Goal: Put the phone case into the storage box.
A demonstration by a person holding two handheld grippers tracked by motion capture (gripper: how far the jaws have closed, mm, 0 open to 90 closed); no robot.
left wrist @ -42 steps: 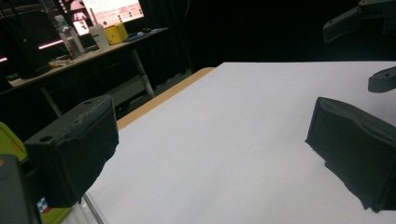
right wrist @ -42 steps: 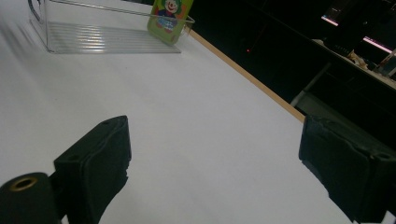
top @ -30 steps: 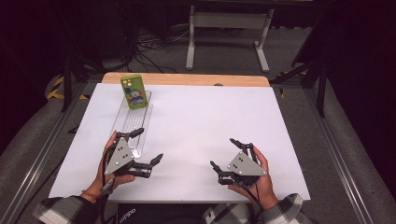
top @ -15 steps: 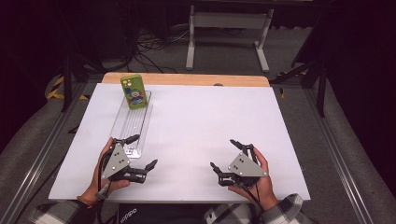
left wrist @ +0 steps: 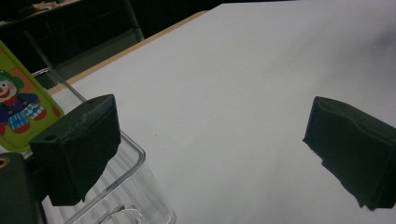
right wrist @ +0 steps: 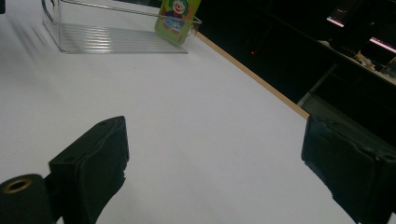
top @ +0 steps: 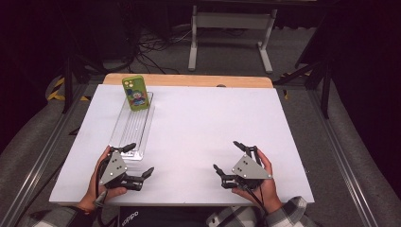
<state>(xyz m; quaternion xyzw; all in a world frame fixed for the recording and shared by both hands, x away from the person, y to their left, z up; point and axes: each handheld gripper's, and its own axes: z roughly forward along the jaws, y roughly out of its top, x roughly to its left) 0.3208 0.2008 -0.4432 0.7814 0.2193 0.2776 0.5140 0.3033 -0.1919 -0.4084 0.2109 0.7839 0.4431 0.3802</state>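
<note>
clown card point(left wrist: 21, 109) — left edge cropped

Place: a lab or recording room, dim and bare, nothing homely about it.
Table point(top: 198, 123): a plain white sheet over a wooden top, the wood showing as a strip along the far edge, lit bright against the dark all round.
Floor point(top: 227, 52): grey carpet, with black cables point(top: 142, 47) lying loose behind the table.
Stand point(top: 231, 28): a pale metal frame on two feet beyond the table.
Rails point(top: 40, 161): metal rails run along both sides of the table.
Tape point(top: 59, 90): yellow-and-black hazard stripes on the floor at the left.
Background: a lit screen point(right wrist: 343, 21) glows in the dark in the right gripper view.
</note>
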